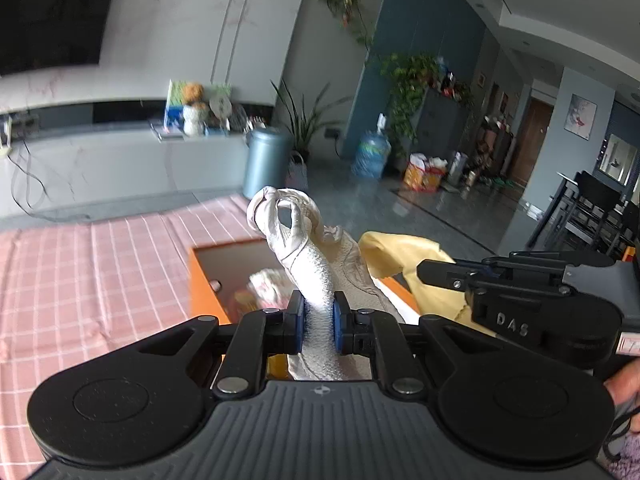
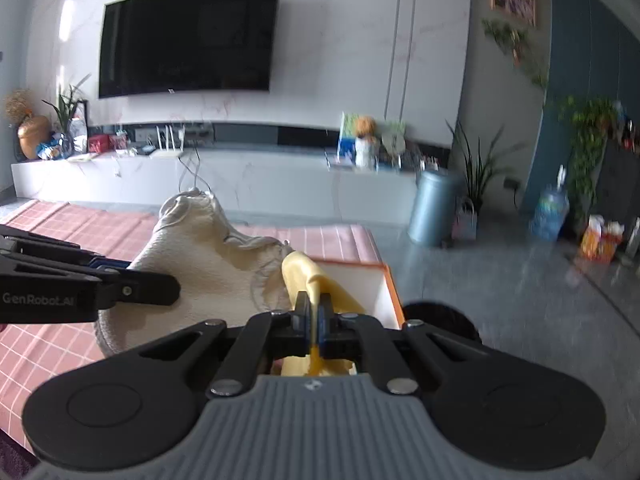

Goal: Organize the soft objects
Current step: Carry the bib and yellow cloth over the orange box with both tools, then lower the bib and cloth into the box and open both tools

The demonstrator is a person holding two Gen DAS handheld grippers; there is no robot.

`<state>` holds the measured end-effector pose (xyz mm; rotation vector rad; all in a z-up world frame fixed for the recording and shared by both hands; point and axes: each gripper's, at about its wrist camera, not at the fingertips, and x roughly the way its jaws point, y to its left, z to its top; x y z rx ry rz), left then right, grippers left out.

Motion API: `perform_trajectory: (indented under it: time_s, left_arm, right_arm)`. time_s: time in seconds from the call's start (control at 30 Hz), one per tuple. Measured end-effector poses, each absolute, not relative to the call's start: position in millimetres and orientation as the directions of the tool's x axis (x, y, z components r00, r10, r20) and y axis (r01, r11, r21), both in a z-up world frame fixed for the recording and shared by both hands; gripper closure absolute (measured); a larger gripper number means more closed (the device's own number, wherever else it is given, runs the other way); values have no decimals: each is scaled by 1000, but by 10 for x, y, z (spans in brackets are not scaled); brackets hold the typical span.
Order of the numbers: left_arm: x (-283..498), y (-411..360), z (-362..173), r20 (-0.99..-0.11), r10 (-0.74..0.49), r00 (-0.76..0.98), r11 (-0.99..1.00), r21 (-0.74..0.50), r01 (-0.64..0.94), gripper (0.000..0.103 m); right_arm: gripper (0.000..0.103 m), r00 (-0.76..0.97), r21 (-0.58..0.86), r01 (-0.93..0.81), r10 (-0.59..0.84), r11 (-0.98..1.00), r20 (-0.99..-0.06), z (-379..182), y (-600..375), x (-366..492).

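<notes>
The left gripper (image 1: 318, 316) is closed tight on a white work glove (image 1: 308, 248), its blue pads (image 1: 299, 318) pinching the textured cuff so the glove rises upright, curled fingers at the top. Just to its right the right gripper (image 2: 316, 320) is clamped on a thin fold of a yellow rubber glove (image 2: 308, 284); in the left wrist view that same yellow glove (image 1: 404, 256) spreads behind the white one, and the right gripper's black body (image 1: 520, 292) crosses in front of it. From the right wrist view the white glove (image 2: 208, 248) looks cream and fills the space between the left gripper's arm (image 2: 88, 288) and the yellow glove, touching or nearly touching it.

Below and just beyond both gloves sits an open orange box (image 1: 200, 288) with a white inner wall (image 2: 360, 284). Inside it lie some pale soft items (image 1: 268, 284), too blurred to name. The box rests on a pink checked cloth (image 1: 80, 280) covering the surface.

Farther off, on the grey floor, stand a blue-grey cylindrical bin (image 2: 432, 208), a potted plant (image 2: 476, 168) and a water jug (image 2: 550, 212). A low white TV console (image 2: 200, 176) runs along the wall, cluttered with small objects, beneath a wall-mounted television (image 2: 188, 38).
</notes>
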<state>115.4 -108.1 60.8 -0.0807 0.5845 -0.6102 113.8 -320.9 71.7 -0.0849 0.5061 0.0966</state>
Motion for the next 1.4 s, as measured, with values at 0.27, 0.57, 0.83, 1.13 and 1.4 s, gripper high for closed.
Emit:
perform_trajectory:
  time_s: [0.27,0.57,0.83,1.13,1.4]
  left_arm:
    - [1321,-1215,372,-569,-550,611,824,-248,510,88]
    - [1464,-1491,107,-680,-492,544,833,-187,520,88]
    - [1440,-1724,-42,-748,-416,517,814,-53,578,87]
    - [1409,-1766,-77,-766,-359,532,808,30,589,73]
    - [1266,-1714,128,-714,-339,613,816,101,569,43]
  right_arm:
    - [103,801,-22,-84,54,996,-597,410,-3516,1338]
    - [102,698,40,-96,95,995,-710,-33,-3594,1490]
    - [101,625,63,-88,104,994,-774,-266,-3571,1628]
    - [88,625,68,-74,100,995,-774,-227,-3608,1630]
    - [64,694,13,-79,64,997,-717,15,-3559,1513]
